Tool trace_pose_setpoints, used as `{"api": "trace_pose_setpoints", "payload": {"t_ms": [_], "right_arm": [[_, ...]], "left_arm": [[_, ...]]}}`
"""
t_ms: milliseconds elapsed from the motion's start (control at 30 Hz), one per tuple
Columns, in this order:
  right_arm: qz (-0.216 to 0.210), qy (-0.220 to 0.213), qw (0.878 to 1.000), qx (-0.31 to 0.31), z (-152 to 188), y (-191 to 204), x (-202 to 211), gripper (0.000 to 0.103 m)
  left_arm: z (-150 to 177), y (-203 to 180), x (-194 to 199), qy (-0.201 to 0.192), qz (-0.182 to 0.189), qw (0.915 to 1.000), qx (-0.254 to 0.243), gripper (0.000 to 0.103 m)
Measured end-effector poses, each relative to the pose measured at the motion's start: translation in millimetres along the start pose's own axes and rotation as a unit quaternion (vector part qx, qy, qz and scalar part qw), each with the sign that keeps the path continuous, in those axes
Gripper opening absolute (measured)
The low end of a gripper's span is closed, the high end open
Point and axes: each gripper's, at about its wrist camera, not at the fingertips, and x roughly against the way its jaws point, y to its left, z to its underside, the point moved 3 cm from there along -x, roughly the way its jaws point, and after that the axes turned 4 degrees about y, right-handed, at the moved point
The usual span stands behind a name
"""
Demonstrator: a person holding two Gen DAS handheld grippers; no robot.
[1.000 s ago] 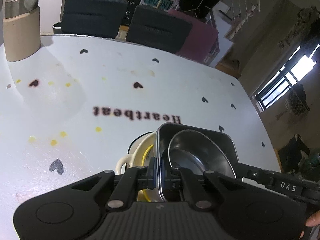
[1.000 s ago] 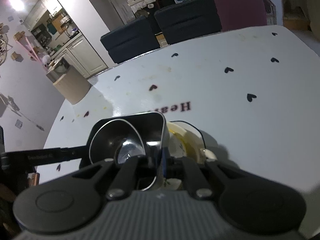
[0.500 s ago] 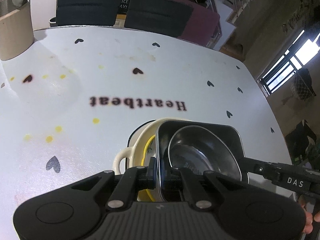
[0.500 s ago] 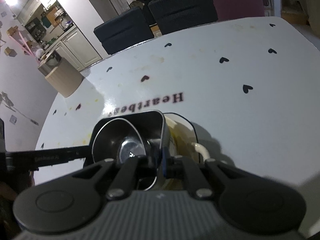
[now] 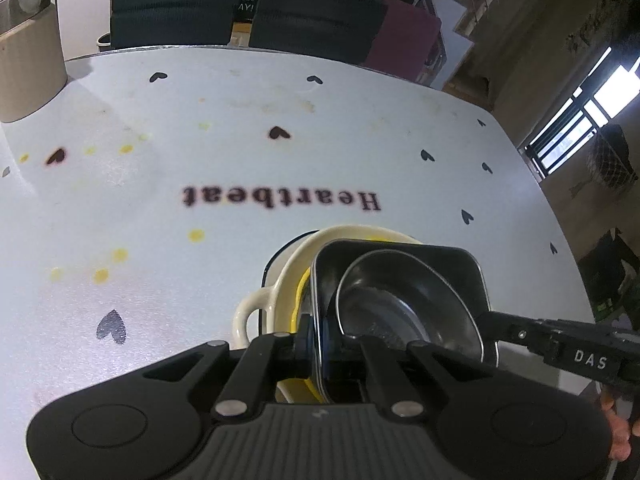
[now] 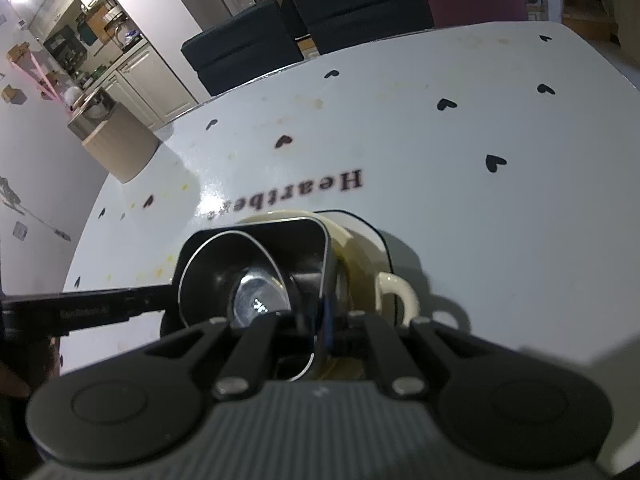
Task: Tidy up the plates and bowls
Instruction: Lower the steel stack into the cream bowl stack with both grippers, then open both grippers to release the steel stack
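A square dark metal dish (image 5: 460, 264) holds a round steel bowl (image 5: 400, 312). It hangs over, or rests in, a cream handled dish (image 5: 256, 312) with a yellow inside, which stands on a dark-rimmed white plate (image 5: 280, 260). My left gripper (image 5: 318, 336) is shut on the square dish's left rim. In the right wrist view my right gripper (image 6: 326, 320) is shut on the square dish's (image 6: 288, 240) right rim, next to the cream dish's handle (image 6: 396, 288). The round bowl (image 6: 256, 300) lies inside. Each gripper shows in the other's view as a black bar.
The white table cover (image 5: 280, 128) has black hearts, the word "Heartbeat" and yellow spots. A beige bin with a metal lid (image 5: 24, 48) stands at the far left corner. Dark chairs (image 5: 172, 4) and a maroon one (image 5: 404, 36) line the far edge. The table drops off at the right (image 5: 560, 216).
Both views have tipped a little, so more of the cream dish's far rim and the table beyond show. Both grippers keep their pinch on the square dish.
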Motion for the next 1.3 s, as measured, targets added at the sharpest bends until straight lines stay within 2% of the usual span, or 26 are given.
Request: {"api": "trace_pose_setpoints", "payload": {"t_ms": [1133,1300], "right_arm": [[0.006,0.008,1.0,0.003,-1.0,-0.7,-5.6,0.006],[0.014,0.005,1.0,0.0,-2.7,0.6,0.4,0.009]], "left_arm": [[3.0,0.2,6.2,0.0,0.009,0.9999,-0.011,0.005],[4.6,0.4,13.1,-0.006,0.009,0.9999,-0.012,0.006]]}}
